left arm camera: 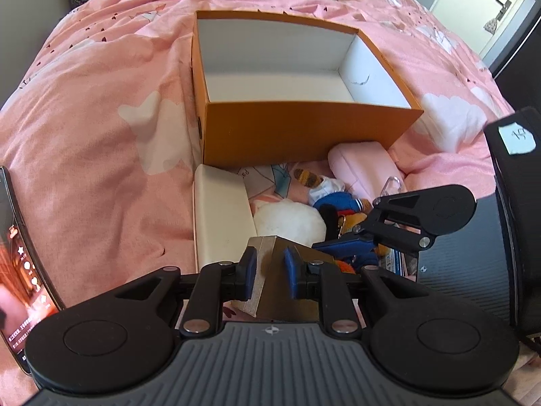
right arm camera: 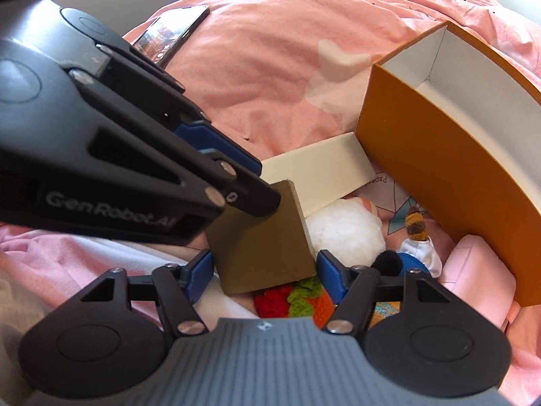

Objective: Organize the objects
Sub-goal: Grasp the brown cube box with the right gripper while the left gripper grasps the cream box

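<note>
My left gripper (left arm camera: 269, 270) is shut on a small olive-brown box (left arm camera: 280, 304) and holds it tilted above a pile of toys. In the right wrist view the same box (right arm camera: 260, 243) hangs from the left gripper (right arm camera: 263, 184), which reaches in from the upper left. The box's lower end sits between the fingers of my right gripper (right arm camera: 263, 270), which stands open around it. A blue finger (left arm camera: 341, 246) of the right gripper shows beside the box. An open orange box (left arm camera: 304, 125) with a white inside stands on the bed behind the pile.
Under the held box lie a white plush ball (right arm camera: 345, 233), a doll in blue and white (left arm camera: 329, 193), a crocheted red, green and orange toy (right arm camera: 290, 301), a pink pouch (left arm camera: 361, 165) and a flat white box (left arm camera: 219, 216). A lit phone (left arm camera: 17, 253) lies on the pink bedcover (left arm camera: 101, 84).
</note>
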